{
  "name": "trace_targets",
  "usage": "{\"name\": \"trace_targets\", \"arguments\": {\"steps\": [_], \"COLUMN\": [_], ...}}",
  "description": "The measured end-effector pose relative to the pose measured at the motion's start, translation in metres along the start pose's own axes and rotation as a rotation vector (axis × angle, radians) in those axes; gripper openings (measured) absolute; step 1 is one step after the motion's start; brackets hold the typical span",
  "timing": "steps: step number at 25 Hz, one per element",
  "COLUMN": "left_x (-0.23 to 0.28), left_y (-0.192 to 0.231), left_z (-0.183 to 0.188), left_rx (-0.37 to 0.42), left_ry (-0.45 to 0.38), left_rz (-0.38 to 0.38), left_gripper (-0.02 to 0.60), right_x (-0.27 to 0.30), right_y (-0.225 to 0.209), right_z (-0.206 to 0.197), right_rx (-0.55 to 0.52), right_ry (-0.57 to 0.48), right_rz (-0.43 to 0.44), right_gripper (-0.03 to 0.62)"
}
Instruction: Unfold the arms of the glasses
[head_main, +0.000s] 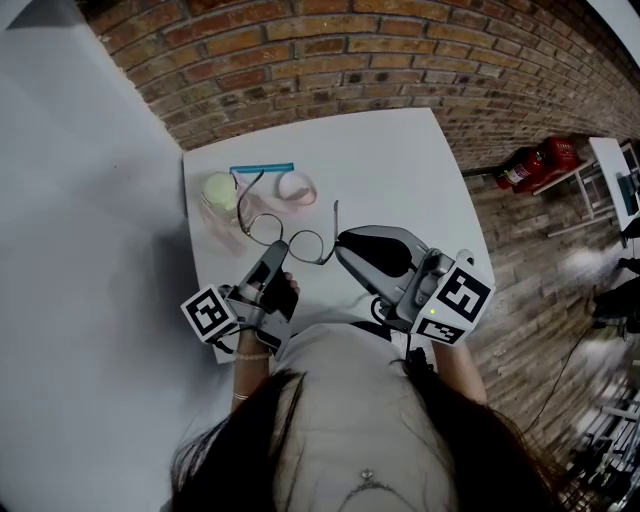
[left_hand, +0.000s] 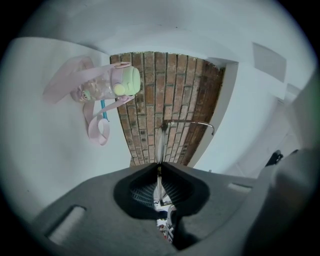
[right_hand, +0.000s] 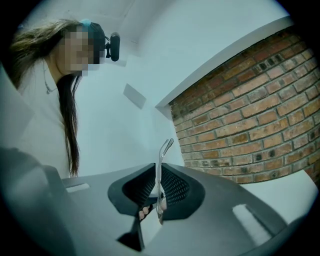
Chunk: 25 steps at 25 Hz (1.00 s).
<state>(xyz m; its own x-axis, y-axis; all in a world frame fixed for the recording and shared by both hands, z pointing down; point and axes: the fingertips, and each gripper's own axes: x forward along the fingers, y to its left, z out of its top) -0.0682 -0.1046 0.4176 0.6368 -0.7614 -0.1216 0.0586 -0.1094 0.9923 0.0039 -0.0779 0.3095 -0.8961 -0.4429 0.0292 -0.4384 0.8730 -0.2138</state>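
The thin wire glasses (head_main: 287, 238) with round lenses sit over the white table (head_main: 400, 170), between my two grippers. My left gripper (head_main: 278, 250) is shut on the frame by the left lens. In the left gripper view the wire frame (left_hand: 160, 142) rises from the closed jaws of that gripper (left_hand: 159, 167), and one arm (left_hand: 192, 123) runs off to the right. My right gripper (head_main: 342, 243) is shut on the other arm (head_main: 335, 216), which points away from me. In the right gripper view that arm's curved tip (right_hand: 163, 152) sticks up out of this gripper (right_hand: 158, 172).
A clear pink bottle with a pale green lid (head_main: 220, 192) lies at the table's far left, its pink strap (head_main: 297, 186) looped beside it, and a blue stick (head_main: 262, 168) lies behind. A brick wall (head_main: 380, 50) runs behind the table. The person's body is close to the near edge.
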Motion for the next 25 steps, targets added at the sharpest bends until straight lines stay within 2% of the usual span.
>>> {"name": "trace_targets", "arguments": {"steps": [11, 20, 25], "left_x": [-0.003, -0.001, -0.001], "left_y": [-0.002, -0.006, -0.006], "left_z": [0.005, 0.003, 0.000], "left_rx": [-0.011, -0.015, -0.015], "left_ry": [-0.024, -0.019, -0.016], "left_rz": [-0.007, -0.012, -0.009], "left_gripper": [0.023, 0.023, 0.023], "right_x": [-0.005, -0.016, -0.021], "right_y": [-0.012, -0.048, -0.058], "right_z": [0.000, -0.026, -0.040], "right_rx": [-0.001, -0.009, 0.011], "right_ry": [-0.009, 0.071, 0.103], "right_rz": [-0.051, -0.214, -0.254], "right_gripper": [0.038, 0.017, 0.006]}}
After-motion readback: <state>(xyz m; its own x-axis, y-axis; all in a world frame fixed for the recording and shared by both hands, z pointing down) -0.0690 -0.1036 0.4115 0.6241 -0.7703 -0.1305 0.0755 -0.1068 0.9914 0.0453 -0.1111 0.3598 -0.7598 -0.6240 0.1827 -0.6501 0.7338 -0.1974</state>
